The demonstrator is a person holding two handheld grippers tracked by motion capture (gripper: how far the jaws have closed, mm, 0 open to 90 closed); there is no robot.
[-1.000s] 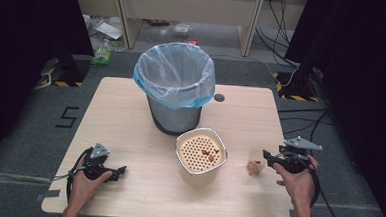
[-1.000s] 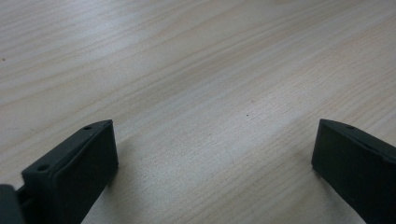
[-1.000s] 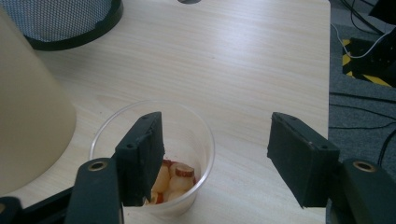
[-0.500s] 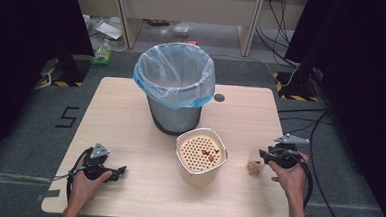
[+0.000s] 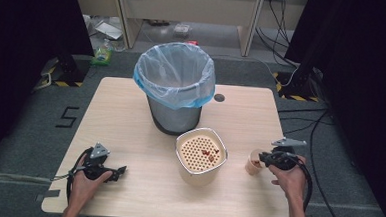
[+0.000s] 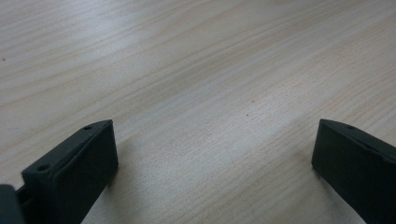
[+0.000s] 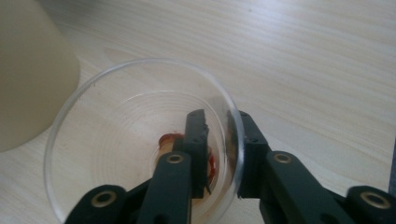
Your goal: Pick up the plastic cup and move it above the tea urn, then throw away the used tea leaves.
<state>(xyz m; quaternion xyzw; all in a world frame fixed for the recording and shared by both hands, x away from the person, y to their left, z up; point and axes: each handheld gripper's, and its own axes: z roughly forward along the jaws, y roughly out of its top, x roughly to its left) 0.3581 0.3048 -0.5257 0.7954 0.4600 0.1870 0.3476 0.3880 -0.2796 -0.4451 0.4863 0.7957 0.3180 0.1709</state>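
In the high view we see a light wooden table [image 5: 130, 115] filling the middle of the frame. At upper centre stands a grey waste bin [image 5: 174, 90] lined with a pale blue bag. Just below it, near the frame's centre, sits a cream container [image 5: 200, 156] with a perforated insert, a few red-brown bits lying at the right of that insert. To its right, at centre right, is a small clear plastic cup [image 5: 253, 161] standing on the table. The right gripper [image 5: 264, 159] comes in from the lower right, held in a hand [image 5: 288, 178], its tips at the cup's rim. At lower left the left gripper [image 5: 120, 172] rests low over bare table, held in the other hand [image 5: 83, 183], well apart from the container. A small dark round hole [image 5: 219, 97] marks the tabletop right of the bin.

In the left gripper view we see its two black jaws at the lower left and lower right corners, spread wide, with nothing but wood grain between them.

In the right gripper view the cup [image 7: 140, 140] occupies the centre and lower left, with reddish residue [image 7: 170, 140] at its bottom. The right gripper [image 7: 217, 123] has one jaw inside the cup and the other outside, pinching the clear wall between them. The cream container's side [image 7: 32, 70] fills the upper left corner, just beside the cup.
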